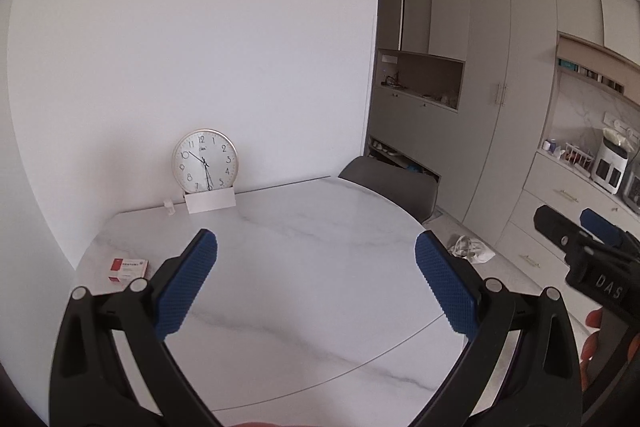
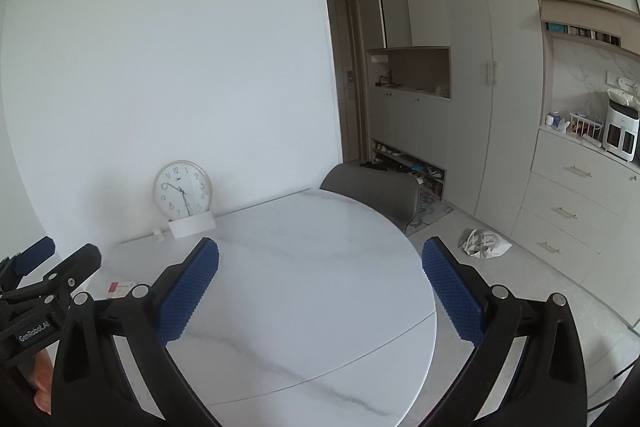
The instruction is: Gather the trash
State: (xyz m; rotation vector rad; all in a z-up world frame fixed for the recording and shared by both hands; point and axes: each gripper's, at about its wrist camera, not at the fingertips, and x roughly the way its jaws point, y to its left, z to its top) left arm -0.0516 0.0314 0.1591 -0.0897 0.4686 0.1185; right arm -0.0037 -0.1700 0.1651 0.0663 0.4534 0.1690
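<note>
Left gripper (image 1: 316, 259), right gripper (image 2: 320, 263): jaws apart, empty. Small red-and-white cardboard box (image 1: 129, 269) lies far left on white marble bench (image 1: 320, 307); approach level, straddling its short sides.

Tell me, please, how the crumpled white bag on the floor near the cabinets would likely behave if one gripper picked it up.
The crumpled white bag lies slumped and creased on the floor, so it probably is floppy and would sag from the pinch point. It looks thin, hence likely light. Its loose folds may slip, so gripping a bunched part seems safer. Both grippers, left and right, are open and empty.
</note>
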